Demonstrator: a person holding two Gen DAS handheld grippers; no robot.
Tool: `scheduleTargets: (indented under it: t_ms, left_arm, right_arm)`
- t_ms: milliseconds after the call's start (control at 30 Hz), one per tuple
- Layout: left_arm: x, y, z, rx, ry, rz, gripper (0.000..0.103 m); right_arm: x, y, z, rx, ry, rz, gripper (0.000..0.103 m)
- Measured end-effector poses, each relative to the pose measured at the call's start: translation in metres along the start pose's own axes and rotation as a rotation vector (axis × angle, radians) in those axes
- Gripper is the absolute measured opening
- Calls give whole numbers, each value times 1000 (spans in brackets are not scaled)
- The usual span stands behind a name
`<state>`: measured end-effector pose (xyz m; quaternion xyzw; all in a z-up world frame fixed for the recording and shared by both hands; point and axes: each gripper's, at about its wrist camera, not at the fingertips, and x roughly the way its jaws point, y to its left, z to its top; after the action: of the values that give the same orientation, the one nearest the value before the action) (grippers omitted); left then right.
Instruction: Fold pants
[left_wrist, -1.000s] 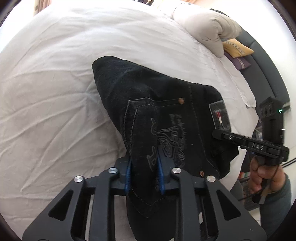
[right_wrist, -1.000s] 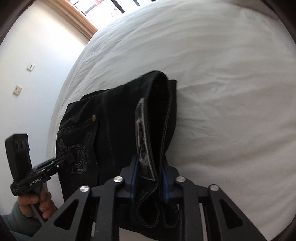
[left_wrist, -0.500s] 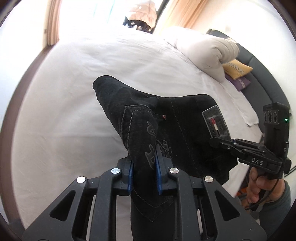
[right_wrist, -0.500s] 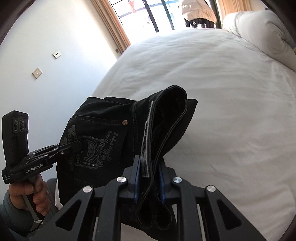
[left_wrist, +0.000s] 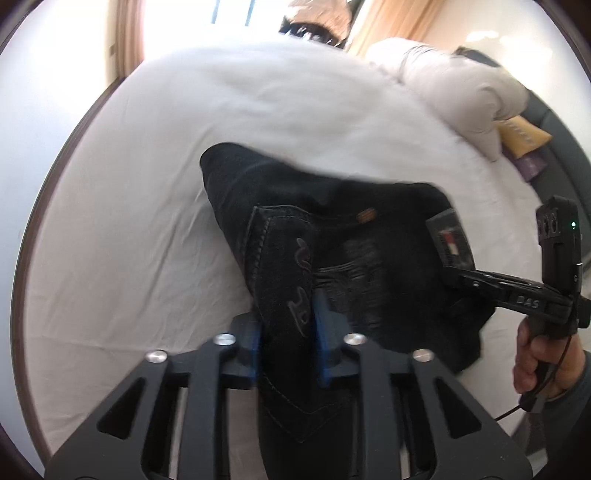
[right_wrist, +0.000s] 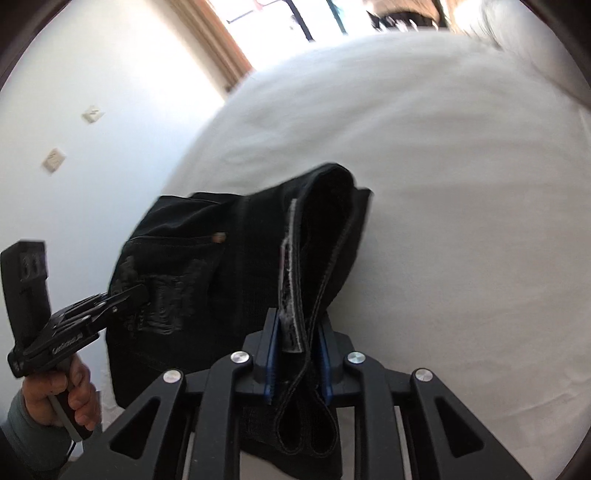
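Note:
Black jeans (left_wrist: 332, 236) hang folded between both grippers above the white bed (left_wrist: 147, 229). My left gripper (left_wrist: 286, 328) is shut on the back-pocket edge with the embroidered design. My right gripper (right_wrist: 297, 354) is shut on the waistband by the label patch (right_wrist: 290, 280). In the left wrist view the right gripper (left_wrist: 454, 277) grips the waistband at the right. In the right wrist view the left gripper (right_wrist: 136, 293) grips the jeans (right_wrist: 207, 280) at the left. The far fold of the jeans points toward the middle of the bed.
A rolled white duvet (left_wrist: 461, 92) lies at the head of the bed with a yellow cushion (left_wrist: 521, 136) and a purple one behind it. A white wall (right_wrist: 92, 110) with sockets and a bright window (right_wrist: 295, 22) stand beyond the bed.
Both grippers have lifted the jeans off the bed and tilted up, so the window and wall come into view. Both grips have held.

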<state>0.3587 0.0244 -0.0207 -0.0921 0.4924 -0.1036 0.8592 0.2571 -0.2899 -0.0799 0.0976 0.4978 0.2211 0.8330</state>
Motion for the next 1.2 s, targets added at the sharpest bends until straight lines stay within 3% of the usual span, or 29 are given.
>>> scheduleTargets:
  t_ms: [33,67,167,300,367,467,500,533,633,700,733,800,867,933,1000,1067,1133,1200]
  left_arm:
    - [7,9,-5,-18,-18,3,49]
    - [9,16,-8,-35,-33,-7,52]
    - [6,28,-13,-65,-60,-53,58]
    - [-23,33,-19,-87,-95,5,60]
    - [-55,27,-24,-87,-167,58,67]
    - [-116,9,-45,-21,-337,180,84]
    - [-137,-1,-51,4,-398,210,99]
    - [-159,-9,-59,31,-461,236,103]
    - [-217,-35,-78,96,-601,310,103]
    - [-259,-56,-95,156,-723,362,103]
    - [-278,-63,-102,178,-780,376,103]
    - [-316,-78,-115,207,-897,407,103]
    - [-349,-89,-124,223,-965,408,103]
    - [-379,-101,-132,231,-1019,416,103]
    - [-406,-114,-142,244,-1085,471,103]
    - [-423,-120,-145,251,-1081,431,103]
    - [-430,-123,-143,269,-996,369,103]
    - [-431,-128,-143,317,-954,353,103]
  right_arm:
    - [7,-11,-3,29,9,-10,45]
    - [12,-24,-8,74,-6,33,50]
    - [5,-38,-20,127,-64,129,59]
    - [-16,-40,-30,154,-82,81,69]
    - [-37,-46,-39,209,-133,74,74]
    - [-63,-41,-53,204,-221,17,79]
    - [-77,-32,-62,181,-257,-21,79]
    - [-87,-24,-66,161,-285,-45,79]
    - [-126,10,-80,62,-418,-145,83]
    - [-161,38,-86,-14,-544,-199,100]
    - [-181,53,-92,-52,-629,-215,103]
    - [-221,76,-107,-120,-793,-232,103]
    - [-259,97,-118,-166,-921,-263,103]
    - [-286,116,-122,-178,-996,-308,103]
    - [-317,131,-127,-174,-1060,-346,103]
    - [-340,141,-133,-168,-1107,-352,103]
    - [-358,148,-141,-168,-1140,-344,103]
    - [-365,154,-146,-176,-1150,-325,103]
